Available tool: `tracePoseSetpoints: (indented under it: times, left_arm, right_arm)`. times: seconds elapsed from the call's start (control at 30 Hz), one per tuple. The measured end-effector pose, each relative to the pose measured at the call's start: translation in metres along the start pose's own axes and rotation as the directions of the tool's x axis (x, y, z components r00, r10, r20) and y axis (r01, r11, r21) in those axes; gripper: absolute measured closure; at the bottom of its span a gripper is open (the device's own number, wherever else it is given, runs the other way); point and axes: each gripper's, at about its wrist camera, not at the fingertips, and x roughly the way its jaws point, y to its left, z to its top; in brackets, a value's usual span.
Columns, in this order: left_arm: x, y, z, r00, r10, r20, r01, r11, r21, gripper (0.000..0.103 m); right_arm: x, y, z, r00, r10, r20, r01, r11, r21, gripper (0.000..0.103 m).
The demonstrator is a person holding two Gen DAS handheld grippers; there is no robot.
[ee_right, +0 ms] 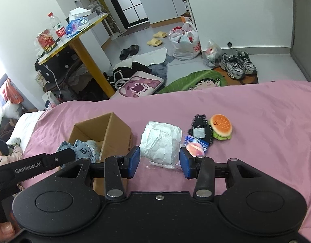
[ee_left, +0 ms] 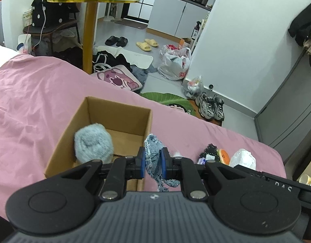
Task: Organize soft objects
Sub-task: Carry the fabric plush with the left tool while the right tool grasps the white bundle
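Observation:
My left gripper (ee_left: 152,161) is shut on a blue denim cloth piece (ee_left: 153,156), held just above the right wall of an open cardboard box (ee_left: 98,109) on the pink bed. A fluffy grey-blue bundle (ee_left: 92,143) lies inside the box. In the right wrist view the denim piece (ee_right: 84,149) hangs over the box (ee_right: 115,133). My right gripper (ee_right: 159,162) is open, its fingers on either side of a white crumpled soft bundle (ee_right: 160,141). To its right lie a small peach-print packet (ee_right: 196,145), a black knitted item (ee_right: 200,127) and a plush hamburger (ee_right: 221,127).
The pink bedsheet (ee_right: 256,151) spreads wide to the right. Beyond the bed's edge the floor holds a pink bear cushion (ee_right: 137,86), a green rug (ee_right: 196,80), sneakers (ee_right: 237,63), plastic bags (ee_right: 185,44) and a yellow-legged table (ee_right: 88,60). A person's thumb (ee_right: 3,228) shows at lower left.

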Motion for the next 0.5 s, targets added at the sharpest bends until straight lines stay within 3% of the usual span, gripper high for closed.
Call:
tracePoseSetpoints:
  times: [0.5]
  left_arm:
    - [0.012,0.054,0.029,0.999,0.032,0.023,-0.030,0.998,-0.058,0.089]
  right_arm:
    - [0.016,0.053,0.007,0.999,0.030,-0.011,-0.031,0.998,-0.054,0.061]
